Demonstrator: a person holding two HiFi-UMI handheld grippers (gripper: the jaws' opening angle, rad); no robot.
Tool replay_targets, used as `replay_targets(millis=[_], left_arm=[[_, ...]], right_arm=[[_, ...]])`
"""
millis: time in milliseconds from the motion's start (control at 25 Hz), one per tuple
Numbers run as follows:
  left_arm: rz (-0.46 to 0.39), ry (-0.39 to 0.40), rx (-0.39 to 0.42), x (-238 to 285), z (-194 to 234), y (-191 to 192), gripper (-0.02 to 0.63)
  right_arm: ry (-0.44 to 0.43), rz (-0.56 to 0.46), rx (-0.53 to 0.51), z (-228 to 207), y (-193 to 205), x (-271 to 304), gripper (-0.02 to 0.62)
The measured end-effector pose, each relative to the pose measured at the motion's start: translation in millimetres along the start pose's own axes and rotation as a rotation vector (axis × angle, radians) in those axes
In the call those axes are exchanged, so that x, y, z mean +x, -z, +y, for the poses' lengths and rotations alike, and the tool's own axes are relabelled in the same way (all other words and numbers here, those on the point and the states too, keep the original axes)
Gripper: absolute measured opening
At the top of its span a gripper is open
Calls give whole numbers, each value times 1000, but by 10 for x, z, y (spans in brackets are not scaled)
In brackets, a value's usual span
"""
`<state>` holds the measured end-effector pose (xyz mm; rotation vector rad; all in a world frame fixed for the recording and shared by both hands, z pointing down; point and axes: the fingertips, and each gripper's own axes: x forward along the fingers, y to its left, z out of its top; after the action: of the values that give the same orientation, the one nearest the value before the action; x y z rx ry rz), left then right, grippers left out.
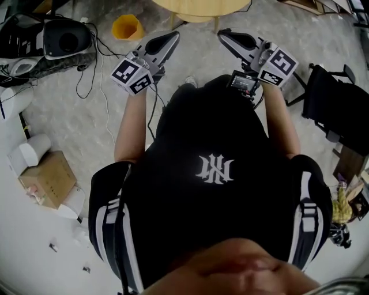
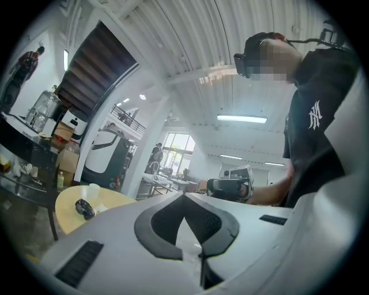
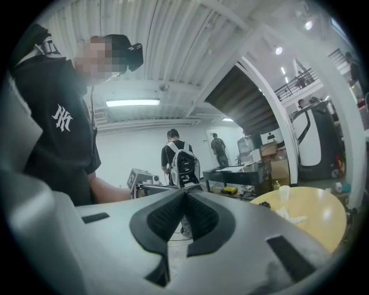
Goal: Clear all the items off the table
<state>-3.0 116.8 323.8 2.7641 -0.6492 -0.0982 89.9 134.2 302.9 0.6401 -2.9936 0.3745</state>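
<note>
A paper cup [image 2: 94, 191], a small black item [image 2: 85, 208] and a crumpled tissue [image 3: 292, 216] sit on the round yellow table [image 1: 199, 10]. In the head view the table lies at twelve o'clock, beyond both tools. The left gripper [image 2: 184, 197] and right gripper [image 3: 185, 192] each have their jaws pressed together, holding nothing.

I see the left gripper [image 1: 173, 36] and right gripper [image 1: 223, 34] light grey with black pads. Marker cubes [image 1: 132, 74] are black-and-white squares. Table [image 1: 196, 10] pale yellow. Bin [image 1: 127, 26] yellow. Shirt [image 1: 219, 201] black, white logo and sleeve stripes. Floor [image 1: 86, 127] mottled grey.
</note>
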Motion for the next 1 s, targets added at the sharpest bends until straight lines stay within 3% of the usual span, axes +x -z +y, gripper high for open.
replay_targets(millis=[280,440,720,1000], left_arm=[[8,-22,-17,305,408,-27,12],[30,-32,-25,570,617,5,12],[72,-84,-41,1037,1243,-67,12],[135,-151,2,1576,2003,-329,12]], right_arm=[[59,-5,5,-587,-62,-100,3],[78,-59,65,-1054,-50,-153,3],[15,-66,108,-1899,-42,197,3],[-20,-53,15,-2930,-416,486,3]])
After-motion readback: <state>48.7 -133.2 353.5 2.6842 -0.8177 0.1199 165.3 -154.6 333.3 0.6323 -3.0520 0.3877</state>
